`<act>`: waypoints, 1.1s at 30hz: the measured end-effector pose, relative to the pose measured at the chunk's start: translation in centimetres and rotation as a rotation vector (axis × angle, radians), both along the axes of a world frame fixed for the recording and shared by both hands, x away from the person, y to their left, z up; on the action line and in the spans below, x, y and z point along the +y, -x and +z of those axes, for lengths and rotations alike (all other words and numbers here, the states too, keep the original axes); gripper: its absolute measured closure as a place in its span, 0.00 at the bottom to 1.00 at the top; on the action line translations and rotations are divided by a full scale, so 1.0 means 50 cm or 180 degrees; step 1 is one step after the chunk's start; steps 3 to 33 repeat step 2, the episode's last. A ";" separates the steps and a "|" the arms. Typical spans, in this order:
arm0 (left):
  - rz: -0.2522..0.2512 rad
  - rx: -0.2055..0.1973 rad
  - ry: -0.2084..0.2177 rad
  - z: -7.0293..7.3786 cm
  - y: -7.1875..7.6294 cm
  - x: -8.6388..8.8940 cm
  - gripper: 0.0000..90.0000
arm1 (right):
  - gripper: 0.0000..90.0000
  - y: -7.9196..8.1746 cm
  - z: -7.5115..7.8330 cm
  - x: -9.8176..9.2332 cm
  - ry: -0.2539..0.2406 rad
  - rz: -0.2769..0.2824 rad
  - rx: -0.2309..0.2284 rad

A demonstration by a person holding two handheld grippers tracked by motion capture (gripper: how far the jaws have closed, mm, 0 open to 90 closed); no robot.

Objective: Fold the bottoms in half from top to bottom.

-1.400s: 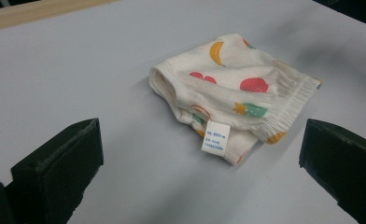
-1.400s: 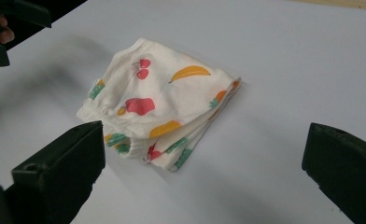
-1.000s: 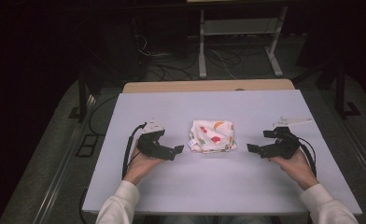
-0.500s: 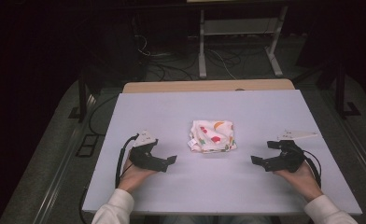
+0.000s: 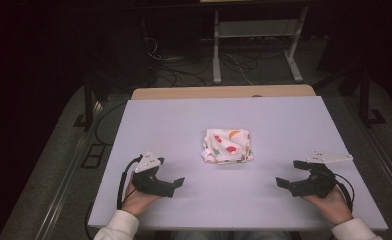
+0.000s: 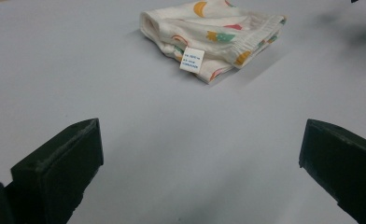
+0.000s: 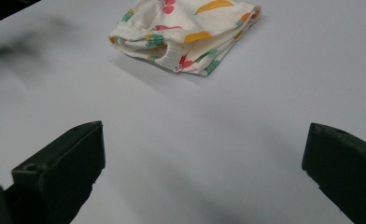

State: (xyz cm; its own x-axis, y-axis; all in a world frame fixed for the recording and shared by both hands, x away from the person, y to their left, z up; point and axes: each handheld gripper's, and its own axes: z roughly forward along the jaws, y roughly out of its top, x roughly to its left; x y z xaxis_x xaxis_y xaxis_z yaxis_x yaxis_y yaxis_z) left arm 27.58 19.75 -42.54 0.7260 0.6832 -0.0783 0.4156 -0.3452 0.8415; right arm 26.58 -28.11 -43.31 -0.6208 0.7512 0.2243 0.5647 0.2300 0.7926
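Both grippers, left and right, are gaping empty near the table's front edge. The cloth is lying folded mid-table. The left gripper view is showing its white tag.

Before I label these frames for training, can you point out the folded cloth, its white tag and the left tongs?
folded cloth (image 5: 228, 145), high view, middle of its printed top.
white tag (image 6: 192, 60), left gripper view, centre of the label.
left tongs (image 5: 173, 182), high view, between the tips.

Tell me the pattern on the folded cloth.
The folded cream cloth carries small orange, red and green shapes; the left gripper view shows it best.
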 end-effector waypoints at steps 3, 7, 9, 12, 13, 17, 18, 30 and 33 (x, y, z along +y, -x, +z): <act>0.0013 0.0024 0.0017 0.000 0.001 0.003 0.00 | 0.00 0.008 0.002 -0.004 -0.0004 -0.0004 -0.0023; 0.0013 0.0024 0.0017 0.000 0.001 0.003 0.00 | 0.00 0.008 0.002 -0.004 -0.0004 -0.0004 -0.0023; 0.0013 0.0024 0.0017 0.000 0.001 0.003 0.00 | 0.00 0.008 0.002 -0.004 -0.0004 -0.0004 -0.0023; 0.0013 0.0024 0.0017 0.000 0.001 0.003 0.00 | 0.00 0.008 0.002 -0.004 -0.0004 -0.0004 -0.0023; 0.0013 0.0024 0.0017 0.000 0.001 0.003 0.00 | 0.00 0.008 0.002 -0.004 -0.0004 -0.0004 -0.0023; 0.0013 0.0024 0.0017 0.000 0.001 0.003 0.00 | 0.00 0.008 0.002 -0.004 -0.0004 -0.0004 -0.0023; 0.0013 0.0024 0.0017 0.000 0.001 0.003 0.00 | 0.00 0.008 0.002 -0.004 -0.0004 -0.0004 -0.0023; 0.0013 0.0024 0.0017 0.000 0.001 0.003 0.00 | 0.00 0.008 0.002 -0.004 -0.0004 -0.0004 -0.0023; 0.0013 0.0024 0.0017 0.000 0.001 0.003 0.00 | 0.00 0.008 0.002 -0.004 -0.0004 -0.0004 -0.0023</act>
